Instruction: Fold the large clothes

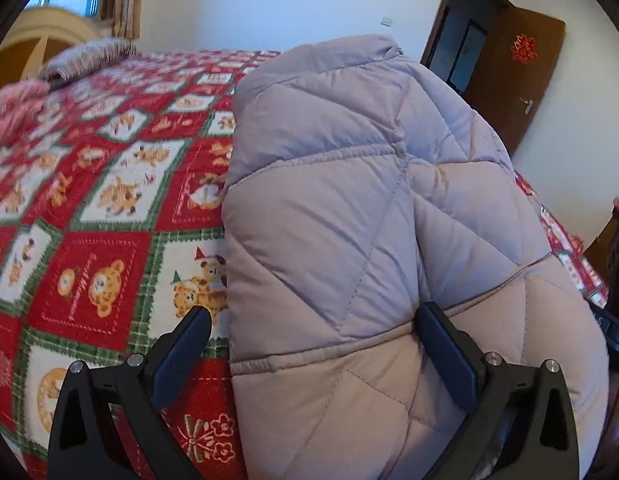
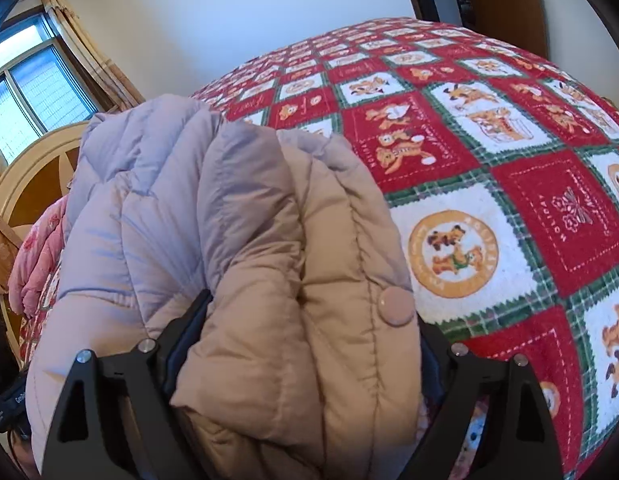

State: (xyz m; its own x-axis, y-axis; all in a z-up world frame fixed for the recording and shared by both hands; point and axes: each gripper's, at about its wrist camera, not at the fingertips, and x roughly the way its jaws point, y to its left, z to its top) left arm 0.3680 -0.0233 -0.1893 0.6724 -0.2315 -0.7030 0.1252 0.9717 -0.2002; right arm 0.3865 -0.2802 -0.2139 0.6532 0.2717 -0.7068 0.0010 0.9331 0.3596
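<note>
On the red-and-green teddy-bear patchwork bedspread (image 1: 109, 184) sits my pale lilac-beige quilted puffer jacket (image 1: 369, 184), bunched into a thick bundle. My left gripper (image 1: 313, 320) gapes wide, holding nothing: one finger over the bedspread, the other against the padding. My right gripper (image 2: 309, 320) is spread around a fat wad of jacket near the round snap button (image 2: 397, 306); whether it's truly pinching, I can't tell. I'd grip seams, not puff, and lay edges flush.
</note>
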